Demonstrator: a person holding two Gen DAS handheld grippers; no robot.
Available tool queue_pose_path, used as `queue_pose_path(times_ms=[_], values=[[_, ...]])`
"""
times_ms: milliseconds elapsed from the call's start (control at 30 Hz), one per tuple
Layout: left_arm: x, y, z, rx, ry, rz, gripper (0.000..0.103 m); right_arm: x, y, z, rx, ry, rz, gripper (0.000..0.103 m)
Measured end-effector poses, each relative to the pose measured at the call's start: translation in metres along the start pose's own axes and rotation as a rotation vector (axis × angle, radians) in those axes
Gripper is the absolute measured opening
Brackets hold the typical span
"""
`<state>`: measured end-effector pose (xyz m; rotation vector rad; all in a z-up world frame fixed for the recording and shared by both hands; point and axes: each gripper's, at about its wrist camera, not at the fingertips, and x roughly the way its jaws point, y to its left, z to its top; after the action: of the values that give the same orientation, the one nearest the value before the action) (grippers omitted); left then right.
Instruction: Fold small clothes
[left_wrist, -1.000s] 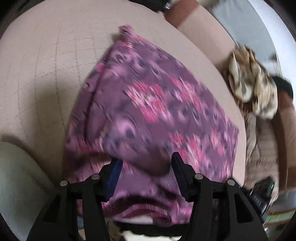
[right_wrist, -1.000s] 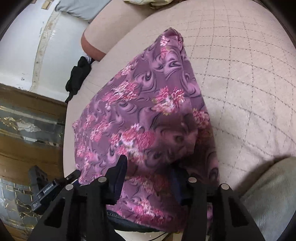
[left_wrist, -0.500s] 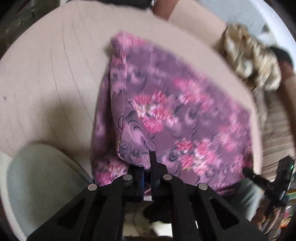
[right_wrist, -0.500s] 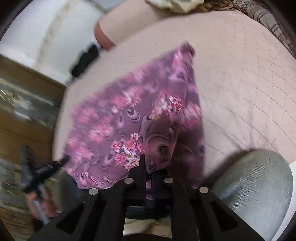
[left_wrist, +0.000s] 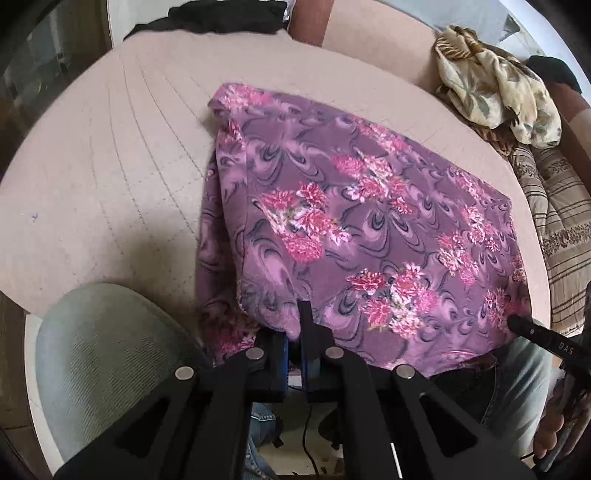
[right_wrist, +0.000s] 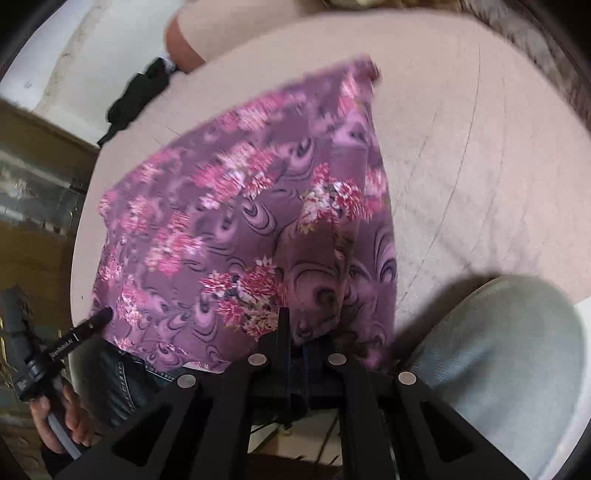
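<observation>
A purple floral garment (left_wrist: 354, 229) lies spread on a beige quilted cushion (left_wrist: 110, 155), its near edge hanging over the front. My left gripper (left_wrist: 293, 332) is shut on the garment's near left corner. My right gripper (right_wrist: 295, 332) is shut on the garment's near right corner (right_wrist: 314, 306). The garment also shows in the right wrist view (right_wrist: 240, 206), slightly blurred. Each gripper shows at the edge of the other's view, the right one in the left wrist view (left_wrist: 532, 332) and the left one in the right wrist view (right_wrist: 85, 328).
A crumpled cream patterned cloth (left_wrist: 495, 77) lies at the far right by a striped fabric (left_wrist: 557, 206). A dark garment (left_wrist: 221, 14) lies beyond the cushion's far edge. A grey-green chair arm (left_wrist: 107, 350) stands at the near side. The person's jeans (right_wrist: 122, 373) sit below the garment.
Both grippers went from open around the garment's near edge to shut on it. Both have pulled back toward the person, drawing the near edge with them.
</observation>
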<state>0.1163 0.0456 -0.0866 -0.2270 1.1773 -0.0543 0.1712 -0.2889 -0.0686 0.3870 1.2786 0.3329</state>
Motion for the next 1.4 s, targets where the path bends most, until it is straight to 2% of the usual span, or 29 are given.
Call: queue_pose_path(times_ms=[67, 167, 233, 300, 367, 400, 433, 500, 600, 667, 767, 1000, 1167, 1267, 1333, 1400], values=[[0.014, 0.001, 0.001, -0.015, 0.03, 0.005, 0.004, 0.002, -0.001, 0.001, -0.001, 0.004, -0.012, 0.005], [0.026, 0.007, 0.0, -0.04, 0.06, 0.002, 0.005, 0.029, -0.002, 0.008, 0.023, 0.066, -0.042, 0.006], [0.02, 0.014, -0.001, -0.07, 0.053, -0.024, 0.007, 0.033, -0.008, 0.015, 0.049, 0.077, -0.03, 0.008], [0.01, 0.02, -0.002, -0.093, 0.026, -0.052, 0.012, 0.023, -0.006, 0.014, 0.034, 0.053, -0.018, 0.012], [-0.002, 0.023, -0.002, -0.094, 0.004, -0.073, 0.013, 0.009, -0.006, 0.011, 0.022, 0.034, 0.003, 0.038], [-0.009, 0.026, -0.005, -0.094, -0.005, -0.078, 0.014, -0.001, -0.007, 0.009, 0.023, 0.024, 0.015, 0.043], [-0.018, 0.027, -0.005, -0.096, -0.02, -0.082, 0.016, -0.013, -0.007, 0.008, 0.028, 0.009, 0.026, 0.047], [-0.036, 0.029, -0.005, -0.108, -0.075, -0.076, 0.032, -0.028, -0.004, 0.007, 0.025, -0.017, 0.038, 0.05], [-0.057, 0.038, 0.004, -0.128, -0.173, -0.038, 0.05, -0.059, 0.002, 0.005, 0.012, -0.086, 0.063, 0.063], [-0.062, 0.045, 0.017, -0.138, -0.208, -0.005, 0.055, -0.076, 0.019, 0.006, -0.013, -0.136, 0.082, 0.07], [-0.065, 0.066, 0.02, -0.158, -0.208, -0.001, 0.056, -0.089, 0.043, 0.012, -0.062, -0.184, 0.123, 0.076], [-0.044, 0.081, 0.038, -0.161, -0.155, -0.019, 0.059, -0.074, 0.089, 0.034, -0.158, -0.145, 0.179, 0.077], [-0.002, 0.075, 0.051, -0.161, -0.084, -0.104, 0.062, -0.044, 0.118, 0.064, -0.176, -0.08, 0.228, 0.078], [0.03, 0.083, 0.047, -0.213, -0.005, -0.16, 0.062, -0.027, 0.134, 0.079, -0.175, -0.041, 0.268, 0.081], [0.039, 0.09, 0.04, -0.237, 0.011, -0.167, 0.062, -0.014, 0.147, 0.088, -0.18, -0.015, 0.277, 0.083], [0.041, 0.091, 0.032, -0.221, -0.008, -0.161, 0.062, 0.005, 0.165, 0.098, -0.192, 0.031, 0.303, 0.084]])
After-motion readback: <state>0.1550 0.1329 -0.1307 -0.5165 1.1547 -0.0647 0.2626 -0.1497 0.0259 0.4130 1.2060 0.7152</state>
